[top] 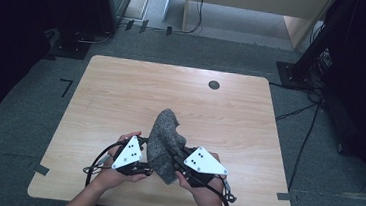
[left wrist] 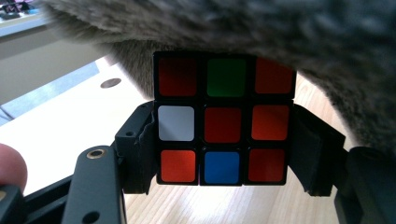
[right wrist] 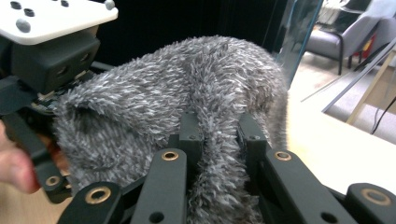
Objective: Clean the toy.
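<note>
A Rubik's cube with mostly red stickers facing the camera sits between the jaws of my left gripper, whose pads press on its two sides. A grey fuzzy cloth hangs over the cube's top and far side. From above, the cloth stands bunched up between the two hands near the table's front edge, with the left gripper at its lower left. My right gripper comes in from the right. Its jaws are shut on a pinched fold of the fuzzy cloth.
The light wooden table has a round black cable hole at the back right. Black stands and cables lie on the floor around it. A wooden desk stands beyond the far edge. A grey chair is off in the background.
</note>
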Demonstrator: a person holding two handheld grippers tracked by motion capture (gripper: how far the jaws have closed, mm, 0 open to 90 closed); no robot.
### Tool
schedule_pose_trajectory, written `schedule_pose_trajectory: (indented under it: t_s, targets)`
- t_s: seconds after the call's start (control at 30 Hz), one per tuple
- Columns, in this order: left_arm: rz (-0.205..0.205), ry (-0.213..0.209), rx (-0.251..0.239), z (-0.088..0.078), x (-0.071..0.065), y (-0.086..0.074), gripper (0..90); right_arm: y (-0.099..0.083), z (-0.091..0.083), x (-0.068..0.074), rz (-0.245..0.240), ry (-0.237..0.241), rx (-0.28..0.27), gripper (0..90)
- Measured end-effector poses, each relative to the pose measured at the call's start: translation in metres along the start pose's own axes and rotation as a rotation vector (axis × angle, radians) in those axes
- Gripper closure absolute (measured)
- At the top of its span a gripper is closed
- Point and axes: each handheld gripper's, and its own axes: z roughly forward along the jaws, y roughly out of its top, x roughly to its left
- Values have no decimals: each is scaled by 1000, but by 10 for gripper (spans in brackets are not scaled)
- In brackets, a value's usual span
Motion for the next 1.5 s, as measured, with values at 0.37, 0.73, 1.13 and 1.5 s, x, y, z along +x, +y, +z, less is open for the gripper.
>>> schedule_pose_trajectory:
  t_s: [0.37, 0.73, 1.13, 1.5]
  targets:
    - [-21, -13, -12, 1, 3, -2, 347, -8, -9, -30, 172, -10, -27, 772]
    - [-95, -73, 22, 1, 8, -1, 347, -21, -1, -41, 191, -49, 53, 771]
    - [-80, -48, 5, -2, 4, 3, 347, -20, 1, -39, 224, -17, 34, 772]
    - [-96, -14, -5, -2, 4, 5, 346, 0, -5, -16, 178, 76, -26, 765]
